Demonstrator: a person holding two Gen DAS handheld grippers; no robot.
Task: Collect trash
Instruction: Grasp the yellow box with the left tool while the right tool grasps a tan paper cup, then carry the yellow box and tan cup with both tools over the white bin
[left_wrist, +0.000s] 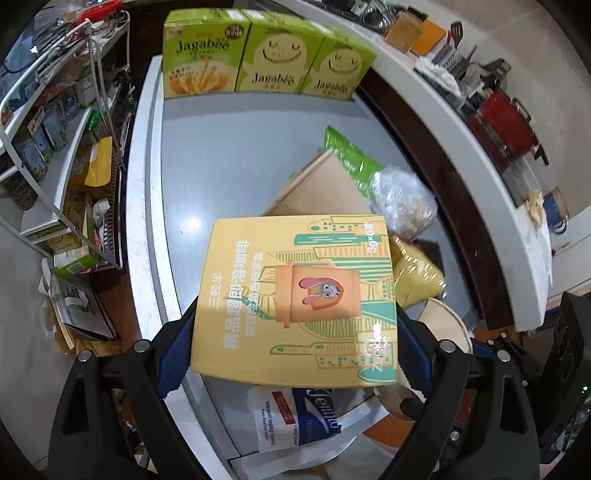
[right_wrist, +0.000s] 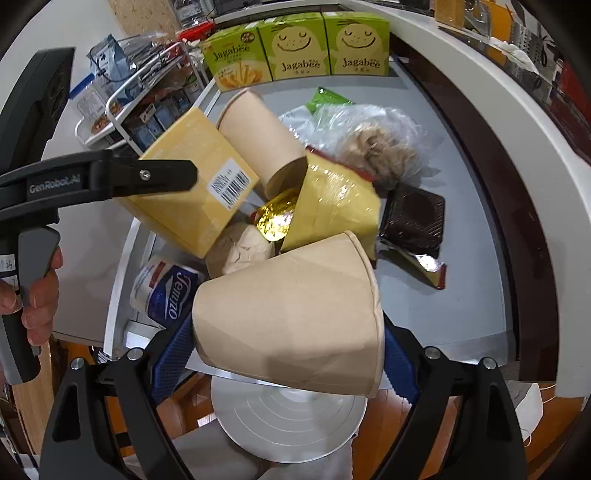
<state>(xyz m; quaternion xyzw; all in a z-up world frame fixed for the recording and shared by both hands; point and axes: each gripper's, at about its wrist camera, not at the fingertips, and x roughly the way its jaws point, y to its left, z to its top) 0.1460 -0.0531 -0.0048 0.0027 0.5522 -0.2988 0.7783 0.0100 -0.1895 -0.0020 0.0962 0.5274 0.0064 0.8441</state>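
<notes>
My left gripper (left_wrist: 293, 332) is shut on a yellow coffee box (left_wrist: 295, 299) and holds it above the grey table (left_wrist: 229, 155). The same box (right_wrist: 195, 192) shows in the right wrist view, raised at the left. My right gripper (right_wrist: 288, 347) is shut on a tan paper cup (right_wrist: 291, 317) lying on its side, over the table's near edge. A second tan cup (right_wrist: 262, 136), a yellow wrapper (right_wrist: 332, 206), gold foil (right_wrist: 277, 218), a crumpled clear bag (right_wrist: 376, 144), a green packet (right_wrist: 325, 98) and a dark brown tray (right_wrist: 413, 218) lie piled on the table.
Three green Jagabee boxes (left_wrist: 266, 55) stand along the table's far edge. A Tempo tissue pack (right_wrist: 166, 291) lies at the near left edge. A round silver lid (right_wrist: 288, 421) sits below the table edge. A wire shelf rack (left_wrist: 55, 147) stands left, a white counter (left_wrist: 443, 110) right.
</notes>
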